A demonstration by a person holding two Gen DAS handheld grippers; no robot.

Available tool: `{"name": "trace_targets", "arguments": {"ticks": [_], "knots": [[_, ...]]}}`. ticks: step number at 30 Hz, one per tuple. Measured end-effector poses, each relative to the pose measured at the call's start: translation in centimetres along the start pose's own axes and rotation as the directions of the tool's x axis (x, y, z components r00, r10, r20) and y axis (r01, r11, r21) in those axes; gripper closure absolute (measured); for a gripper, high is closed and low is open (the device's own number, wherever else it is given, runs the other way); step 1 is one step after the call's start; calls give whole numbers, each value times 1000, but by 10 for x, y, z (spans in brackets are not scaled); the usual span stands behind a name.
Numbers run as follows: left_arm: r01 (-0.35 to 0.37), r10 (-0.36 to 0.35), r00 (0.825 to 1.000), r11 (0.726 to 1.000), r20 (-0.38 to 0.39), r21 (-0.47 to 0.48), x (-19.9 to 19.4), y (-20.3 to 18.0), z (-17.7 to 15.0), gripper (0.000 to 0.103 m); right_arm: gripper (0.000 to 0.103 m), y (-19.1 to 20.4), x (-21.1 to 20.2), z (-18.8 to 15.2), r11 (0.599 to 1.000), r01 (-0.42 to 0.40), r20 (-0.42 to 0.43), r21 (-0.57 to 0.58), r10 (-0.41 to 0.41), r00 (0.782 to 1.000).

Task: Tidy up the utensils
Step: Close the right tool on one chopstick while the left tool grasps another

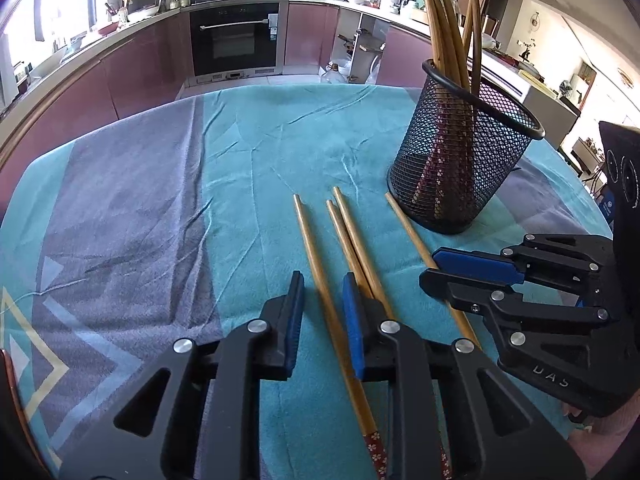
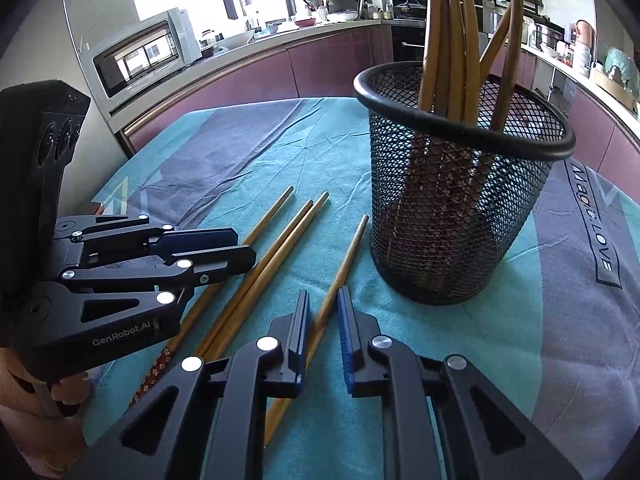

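Several wooden chopsticks lie side by side on the teal cloth. A black mesh holder [image 1: 460, 160] with several chopsticks standing in it sits at the right; it also shows in the right wrist view [image 2: 460, 208]. My left gripper [image 1: 322, 292] is open, its jaws astride the leftmost chopstick [image 1: 316, 264], low over the cloth. My right gripper [image 2: 323, 308] is open, its jaws astride the rightmost chopstick [image 2: 344, 264] next to the holder. Each gripper also shows in the other's view, the right one [image 1: 436, 268] and the left one [image 2: 240, 246]. A pair of chopsticks [image 1: 352, 240] lies between them.
The table is covered by a teal and purple cloth [image 1: 160, 200]. Purple kitchen cabinets and an oven [image 1: 236, 40] stand behind it. A microwave [image 2: 144, 56] stands at the left in the right wrist view.
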State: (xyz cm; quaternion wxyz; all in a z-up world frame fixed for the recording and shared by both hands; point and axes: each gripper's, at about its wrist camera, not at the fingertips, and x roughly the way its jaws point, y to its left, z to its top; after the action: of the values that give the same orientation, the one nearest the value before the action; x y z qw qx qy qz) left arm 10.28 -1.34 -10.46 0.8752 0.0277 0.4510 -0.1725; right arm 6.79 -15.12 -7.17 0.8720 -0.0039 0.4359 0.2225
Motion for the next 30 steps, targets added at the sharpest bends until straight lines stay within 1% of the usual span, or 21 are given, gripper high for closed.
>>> {"name": "trace_targets", "arguments": {"ticks": [2,4,7,10,13,16,21,30], "knots": [[-6,6,1000,1000,0,-5,0,-1,1,86,92,-1,0,1,1000,-4,0,5,4,1000],[-3,3,1000,1000,-1,-11,0,0,0,92,94,-2,0,1,1000,-7,1,10,7,1000],[2,-2,1000,1000,-1,-29,0,2,-1,93,98,-5,-1,0,1000,-16,-1,18,16,1000],[6,-6,1000,999,-2,-36,-1,4,-2,95,98,-6,-3,-1,1000,-16,-4,17,16,1000],[11,-12,1000,999,-6,-31,-2,4,-2,95,98,-7,-4,-2,1000,-11,-5,15,11,1000],[18,-19,1000,999,-12,-36,0,4,-3,93,98,-6,-2,-1,1000,-3,-8,13,3,1000],[10,-10,1000,1000,-11,-27,1,1,-1,93,97,0,1,0,999,22,-6,-26,-22,1000],[6,-6,1000,999,-2,-54,-2,3,-1,96,98,-7,-7,-2,1000,-12,12,9,12,1000]]}}
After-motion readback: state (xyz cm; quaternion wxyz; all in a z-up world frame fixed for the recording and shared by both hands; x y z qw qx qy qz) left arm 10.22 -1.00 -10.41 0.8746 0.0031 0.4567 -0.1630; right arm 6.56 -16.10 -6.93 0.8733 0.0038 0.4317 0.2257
